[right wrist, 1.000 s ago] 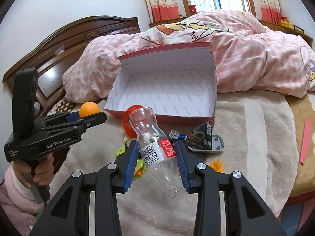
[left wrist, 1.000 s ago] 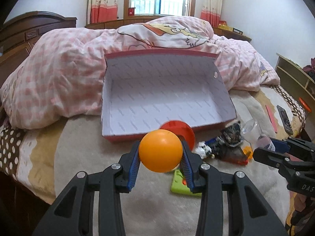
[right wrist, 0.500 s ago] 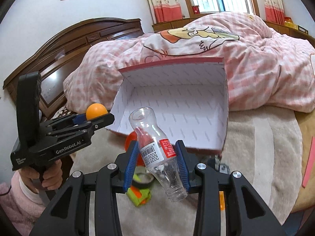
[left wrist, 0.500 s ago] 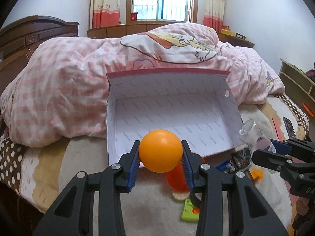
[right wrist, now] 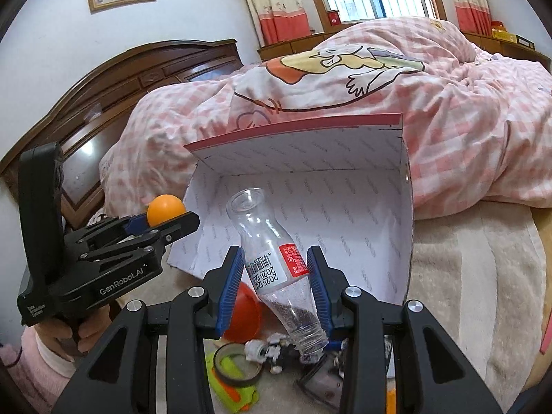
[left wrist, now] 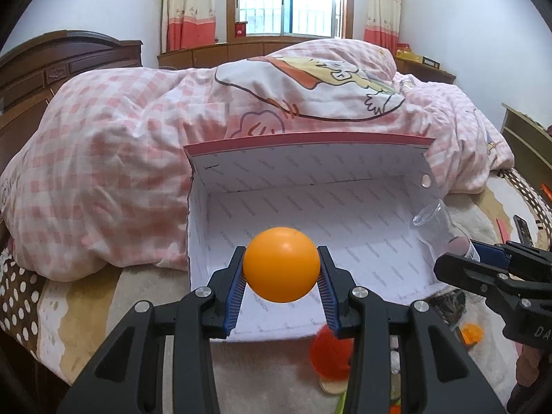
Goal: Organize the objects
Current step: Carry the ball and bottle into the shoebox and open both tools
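Raised from the bed toward the open white cardboard box (left wrist: 345, 214), the left gripper (left wrist: 281, 277) marked "GenRobot.AI" pinches an orange ball (left wrist: 281, 264) while the right gripper (right wrist: 274, 276) clamps a clear bottle (right wrist: 272, 262), label dated 2026, before a pink checked quilt (right wrist: 465, 120).

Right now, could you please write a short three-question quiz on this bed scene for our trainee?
1. True or false: the left gripper grips the orange ball between its fingers.
2. What does the right gripper hold? A) a red bowl B) a clear plastic bottle C) a roll of tape
3. Fill in: the open cardboard box contains ____ so far.

Key
1. True.
2. B: the clear plastic bottle, labelled and uncapped, tilts with its base pointing up over the box.
3. Nothing; only its white patterned lining shows.
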